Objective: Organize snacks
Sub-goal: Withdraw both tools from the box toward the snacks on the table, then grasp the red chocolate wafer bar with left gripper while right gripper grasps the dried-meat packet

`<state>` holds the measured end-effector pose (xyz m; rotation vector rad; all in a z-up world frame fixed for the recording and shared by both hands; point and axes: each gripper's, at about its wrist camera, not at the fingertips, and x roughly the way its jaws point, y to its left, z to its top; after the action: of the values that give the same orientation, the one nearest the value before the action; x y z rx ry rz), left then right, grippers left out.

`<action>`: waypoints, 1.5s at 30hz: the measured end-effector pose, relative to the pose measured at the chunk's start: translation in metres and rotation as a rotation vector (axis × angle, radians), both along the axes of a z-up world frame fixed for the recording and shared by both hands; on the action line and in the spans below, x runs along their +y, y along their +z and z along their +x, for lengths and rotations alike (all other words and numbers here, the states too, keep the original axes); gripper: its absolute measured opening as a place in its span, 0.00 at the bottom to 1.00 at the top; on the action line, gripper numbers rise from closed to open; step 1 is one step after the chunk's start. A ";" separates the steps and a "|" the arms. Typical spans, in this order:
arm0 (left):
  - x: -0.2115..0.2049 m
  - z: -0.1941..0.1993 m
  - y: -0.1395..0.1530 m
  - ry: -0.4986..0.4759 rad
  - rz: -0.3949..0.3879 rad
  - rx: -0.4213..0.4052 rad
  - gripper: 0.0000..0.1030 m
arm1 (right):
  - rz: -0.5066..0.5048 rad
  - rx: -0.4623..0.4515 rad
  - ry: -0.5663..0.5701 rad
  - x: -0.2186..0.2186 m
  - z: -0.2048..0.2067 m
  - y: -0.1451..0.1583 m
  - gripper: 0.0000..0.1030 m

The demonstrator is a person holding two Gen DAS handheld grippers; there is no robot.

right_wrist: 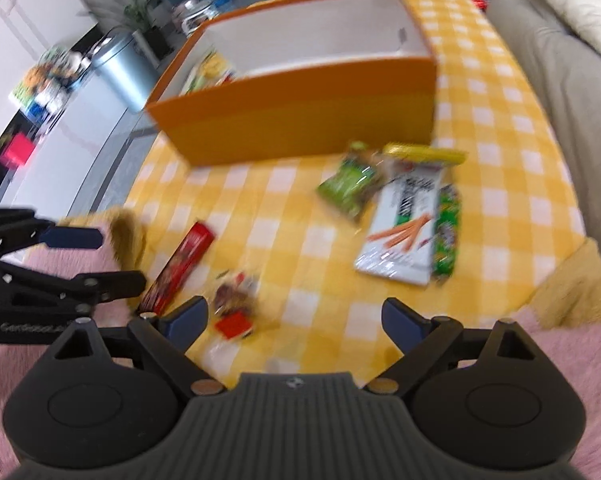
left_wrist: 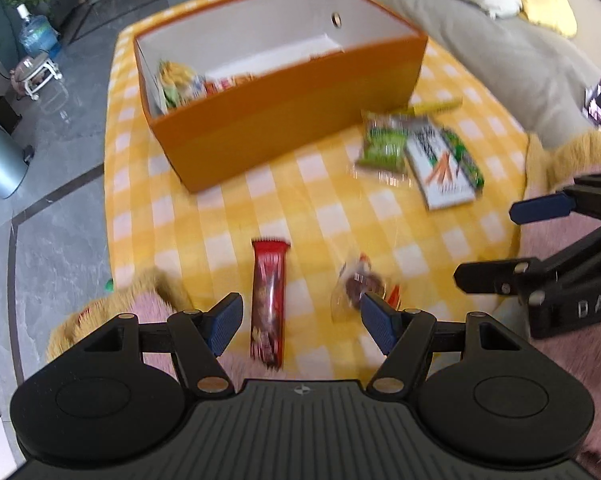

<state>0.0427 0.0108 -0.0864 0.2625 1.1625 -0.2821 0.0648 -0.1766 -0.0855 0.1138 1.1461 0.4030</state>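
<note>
A: Where do the snacks lie?

B: In the left wrist view the orange box (left_wrist: pixel 284 120) sits in the upper middle on the yellow checked cloth (left_wrist: pixel 292 208) over the desk, with a few packets (left_wrist: pixel 188 84) already in its left end. A red bar (left_wrist: pixel 268 300) lies low in the centre, between the spread fingers of the left gripper (left_wrist: pixel 302 322), which hold nothing. Just right of it is a clear-wrapped chocolate snack (left_wrist: pixel 360 280).

A: And the others?

B: To the right of centre, a green packet (left_wrist: pixel 382 148), a white stick-biscuit box (left_wrist: pixel 440 168) and a green bar (left_wrist: pixel 462 156) lie bunched together, near the box's front right corner.

A: The right gripper?

B: In the right wrist view the right gripper (right_wrist: pixel 294 322) has its fingers wide apart too, empty, with the chocolate snack (right_wrist: pixel 234 300) just ahead of its left finger. Both views are blurred.
</note>
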 end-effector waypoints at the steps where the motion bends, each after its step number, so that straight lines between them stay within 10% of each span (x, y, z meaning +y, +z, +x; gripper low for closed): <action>1: 0.000 -0.001 -0.003 -0.011 0.010 0.011 0.77 | -0.004 0.003 0.022 0.006 -0.002 -0.002 0.87; 26: 0.030 0.026 -0.037 -0.036 -0.011 0.134 0.73 | -0.044 -0.019 0.322 0.073 0.005 -0.038 0.63; 45: 0.028 0.053 -0.076 -0.025 0.044 0.220 0.73 | -0.082 0.018 0.330 0.088 0.029 -0.072 0.40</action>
<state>0.0955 0.0387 -0.1623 0.2901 1.3843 -0.3137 0.0935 -0.0890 -0.1574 -0.1463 1.2008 0.6468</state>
